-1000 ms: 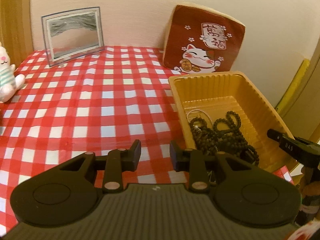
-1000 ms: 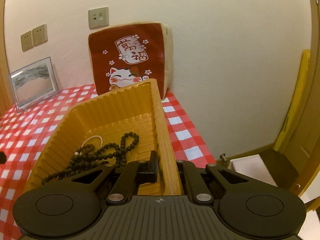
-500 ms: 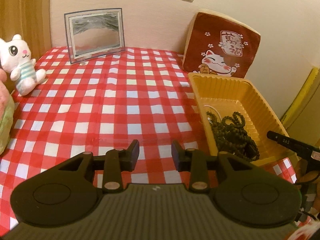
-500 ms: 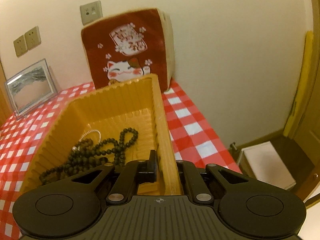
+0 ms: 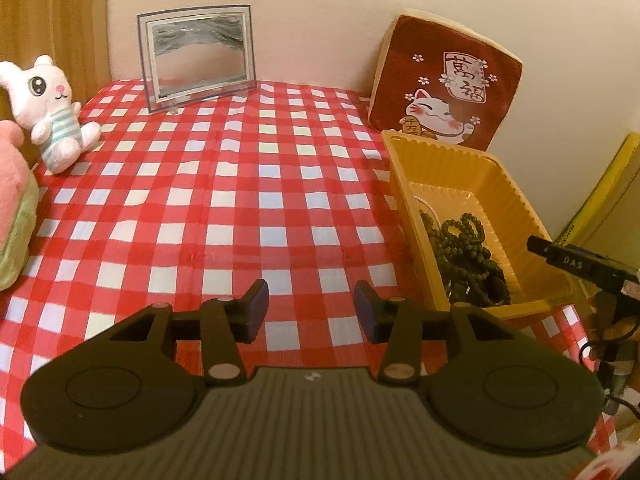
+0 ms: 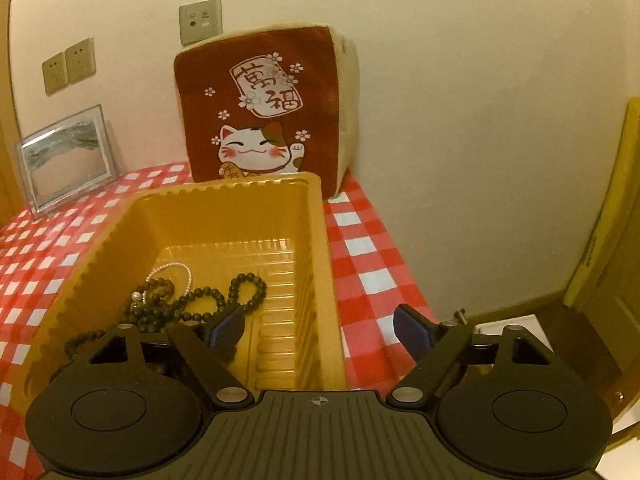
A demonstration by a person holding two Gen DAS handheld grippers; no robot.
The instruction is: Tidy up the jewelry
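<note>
We find the right gripper (image 6: 318,330) with its jaws just sprung wide, straddling the near right wall of the yellow tray (image 6: 224,192) — one finger inside, one outside, neither pad pressing on the plastic. The left gripper (image 5: 311,306) has its jaws about half apart, also just opened further, with nothing between them; it hangs over bare checked tablecloth (image 5: 200,208). The jewelry is in the tray: a tangle of dark bead strands (image 6: 188,304) and a thin pearl strand (image 6: 170,274) lie heaped at the tray's near end. From the right gripper the beads sit just ahead and to the left — it is plainly the nearer hand. From the left gripper the tray lies well off to the right, its long axis running away toward the cat cushion (image 5: 448,88) at the wall.
</note>
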